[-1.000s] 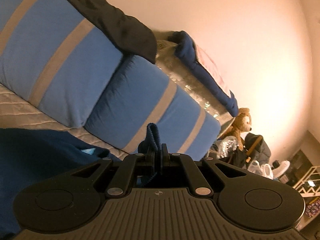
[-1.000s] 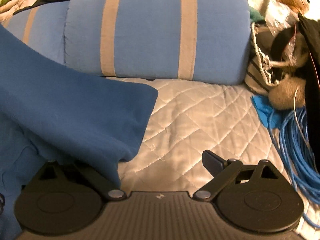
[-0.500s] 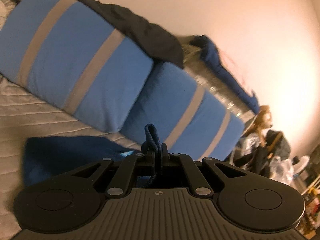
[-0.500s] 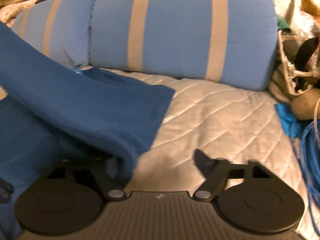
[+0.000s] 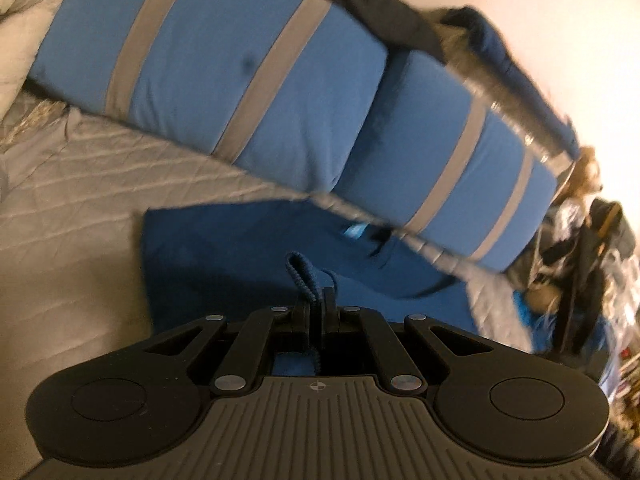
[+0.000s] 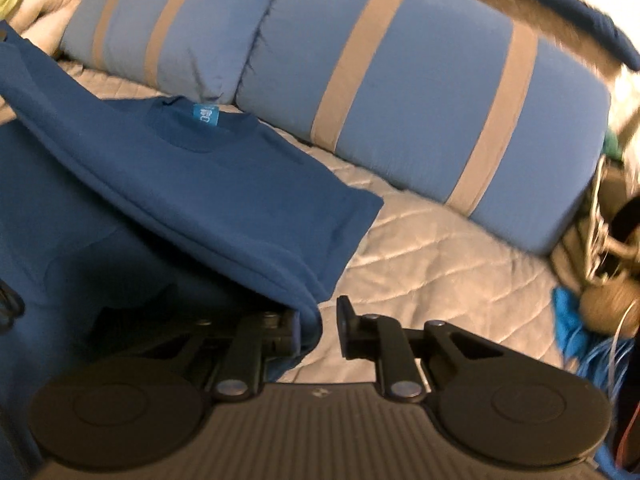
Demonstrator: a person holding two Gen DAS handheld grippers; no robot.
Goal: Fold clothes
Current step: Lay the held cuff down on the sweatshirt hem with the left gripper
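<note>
A blue T-shirt (image 6: 208,184) lies on a quilted bed (image 6: 432,252), its collar toward two blue pillows with tan stripes (image 6: 420,120). The left tool (image 5: 319,304) is clenched on a ribbed fold of the shirt's edge, which sticks up between the closed fingers. The right tool (image 6: 318,326) stands parted, a folded shirt edge draped against its left finger and the right finger clear of the cloth. Only the right wrist view shows the light-blue neck label (image 6: 206,114), its print too small to read. Only the left wrist view shows the bare wall (image 5: 540,20) and the dark garment (image 5: 384,4) on top of the pillows. Open quilt lies right of the shirt, ending at a tangle of blue cable (image 6: 592,356).
</note>
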